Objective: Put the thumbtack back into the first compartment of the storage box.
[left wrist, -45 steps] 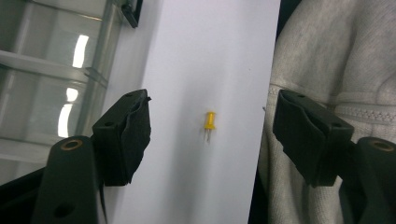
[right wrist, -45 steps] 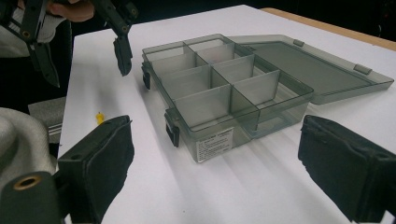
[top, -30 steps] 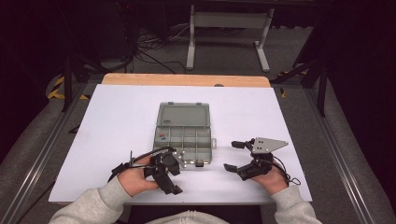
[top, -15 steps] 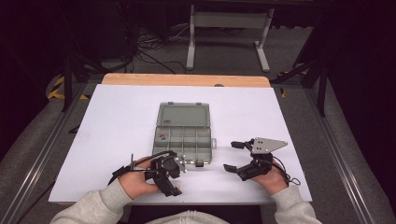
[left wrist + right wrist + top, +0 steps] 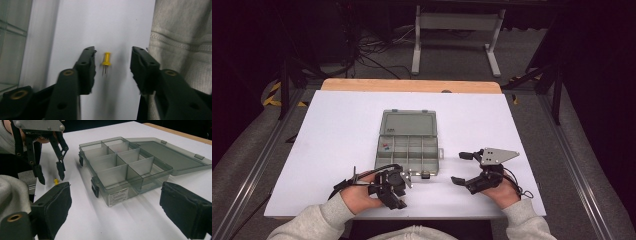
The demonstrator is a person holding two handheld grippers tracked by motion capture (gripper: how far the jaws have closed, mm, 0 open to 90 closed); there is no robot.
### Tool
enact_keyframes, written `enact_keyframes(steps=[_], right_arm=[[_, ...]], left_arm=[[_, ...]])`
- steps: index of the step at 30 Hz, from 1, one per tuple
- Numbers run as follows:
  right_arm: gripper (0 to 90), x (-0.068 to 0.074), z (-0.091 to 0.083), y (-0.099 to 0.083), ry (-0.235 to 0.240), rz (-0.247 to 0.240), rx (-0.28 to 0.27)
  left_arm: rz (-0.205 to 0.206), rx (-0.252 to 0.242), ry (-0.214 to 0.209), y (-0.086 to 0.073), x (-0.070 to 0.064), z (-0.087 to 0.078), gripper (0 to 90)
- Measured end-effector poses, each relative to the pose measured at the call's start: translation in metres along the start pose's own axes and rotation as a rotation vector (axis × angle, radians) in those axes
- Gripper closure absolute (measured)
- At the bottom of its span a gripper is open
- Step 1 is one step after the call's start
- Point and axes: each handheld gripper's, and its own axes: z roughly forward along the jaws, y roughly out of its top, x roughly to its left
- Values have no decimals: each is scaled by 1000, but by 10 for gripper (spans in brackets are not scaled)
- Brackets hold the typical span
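The yellow push pin [image 5: 106,59] lay flat on the white surface [image 5: 342,125], near the person's edge and just in front of the open compartment box [image 5: 409,145]. It rested between the spread fingers of the left gripper [image 5: 113,66], touching neither, and sat closer to one finger [image 5: 86,67] than to the other [image 5: 142,67]. In the right gripper view the pin [image 5: 56,181] showed as a small yellow speck below that gripper's tips.

The off-centre position was the likeliest trouble: if the fingers closed as they stood, the nearer one would probably meet the pin first and push or roll it sideways instead of pinching it. The pin was small and rounded, so a squeeze on its head could have made it squirt out or tilt. Its metal points might also have scraped along the surface if the gripper came down too low. A sleeve [image 5: 182,37] lay close by, where a skidding pin could have slipped under cloth.

The right gripper [image 5: 467,170] waited beside the box, fingers wide apart and holding nothing.
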Motion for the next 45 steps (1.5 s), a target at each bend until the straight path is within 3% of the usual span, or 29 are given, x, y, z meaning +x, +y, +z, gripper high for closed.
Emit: enact_keyframes(steps=[9,13,23,45], right_arm=[[107,1,0,0,3,-3,3],[107,1,1,0,6,-5,4],[107,1,1,0,6,-3,5],[107,0,1,0,6,-1,3]], left_arm=[[7,23,56,1,-4,2,745],[4,26,53,0,-2,2,810],[-11,18,47,0,1,-1,818],[6,-14,65,7,8,-37,820]])
